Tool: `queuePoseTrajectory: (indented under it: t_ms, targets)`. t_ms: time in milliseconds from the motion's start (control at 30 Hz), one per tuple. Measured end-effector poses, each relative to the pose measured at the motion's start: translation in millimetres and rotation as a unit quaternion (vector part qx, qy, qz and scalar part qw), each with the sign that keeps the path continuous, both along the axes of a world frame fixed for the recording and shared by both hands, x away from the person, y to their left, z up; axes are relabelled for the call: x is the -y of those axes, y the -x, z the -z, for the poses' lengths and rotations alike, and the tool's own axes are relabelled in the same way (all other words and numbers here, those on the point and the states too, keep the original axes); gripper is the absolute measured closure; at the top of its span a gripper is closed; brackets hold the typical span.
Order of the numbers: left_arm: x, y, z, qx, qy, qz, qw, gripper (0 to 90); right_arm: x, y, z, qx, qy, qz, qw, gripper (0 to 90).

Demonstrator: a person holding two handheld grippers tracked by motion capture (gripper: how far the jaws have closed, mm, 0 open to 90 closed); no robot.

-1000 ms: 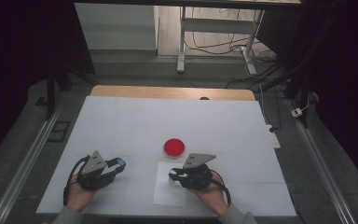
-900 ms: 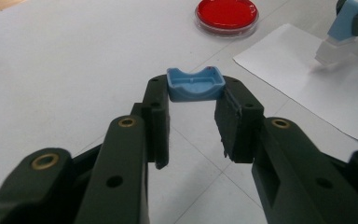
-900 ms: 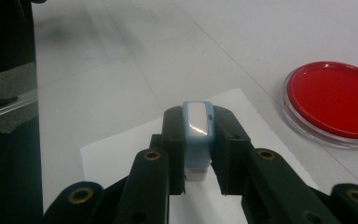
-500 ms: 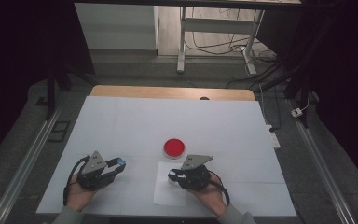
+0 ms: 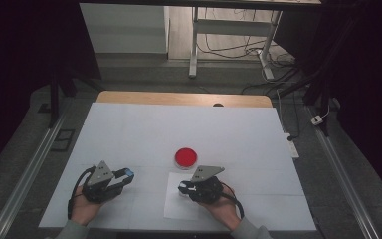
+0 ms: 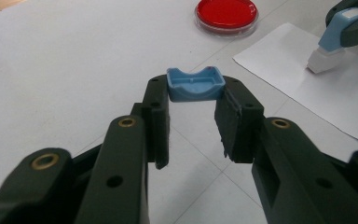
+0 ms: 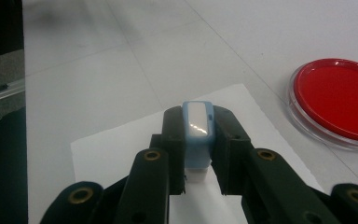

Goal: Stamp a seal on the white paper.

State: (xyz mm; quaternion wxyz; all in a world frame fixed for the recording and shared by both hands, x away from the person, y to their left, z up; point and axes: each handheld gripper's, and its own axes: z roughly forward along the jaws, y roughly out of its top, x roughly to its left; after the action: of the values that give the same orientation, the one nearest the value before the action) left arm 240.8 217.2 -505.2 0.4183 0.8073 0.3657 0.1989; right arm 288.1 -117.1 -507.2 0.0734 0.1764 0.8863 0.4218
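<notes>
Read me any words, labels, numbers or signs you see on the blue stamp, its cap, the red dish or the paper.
None: no readable text on the blue stamp, blue cap, red dish or white paper; the high view is too small for any fine print.

We see a glossy blue plastic stamp (image 7: 197,135), its matt cap (image 6: 195,84), smooth white paper (image 7: 121,149), a shiny clear dish (image 7: 338,102).

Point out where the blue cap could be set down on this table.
Bare: the whole far half beyond the red dish, and the strip between the left gripper and the paper sheet. Crowded: dish, sheet and right gripper sit close together.
</notes>
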Motion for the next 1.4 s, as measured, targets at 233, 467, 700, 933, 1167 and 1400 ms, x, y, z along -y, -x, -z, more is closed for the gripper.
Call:
queuePoseTrajectory:
  t_ms: [233,467,700,933,1167,1400]
  targets:
    - [-0.2,0.1,-0.1,0.000,0.000,0.000,1.0000,65.6,-0.2,-0.8,2.7,0.000,0.003,0.001,1.0000,75.7]
    - [-0.3,0.2,-0.3,0.001,0.000,0.000,1.0000,65.6,-0.1,-0.6,3.3,-0.001,0.002,0.001,1.0000,75.8]
    - [-0.3,0.3,-0.4,0.001,0.000,0.000,1.0000,65.6,0.4,-0.7,3.6,-0.003,0.003,-0.001,1.0000,75.8]
    - [0.3,0.3,-0.3,0.001,-0.001,0.000,1.0000,65.5,-1.0,-0.4,5.0,-0.001,0.014,0.001,0.9999,75.9]
    - [1.1,0.6,-0.3,0.001,0.000,0.000,1.0000,65.6,-2.0,0.2,6.1,-0.004,0.017,0.004,0.9998,76.1]
    - [1.2,0.6,-0.3,0.000,0.001,-0.002,1.0000,65.5,-4.4,2.6,5.2,0.004,0.031,0.006,0.9995,76.3]
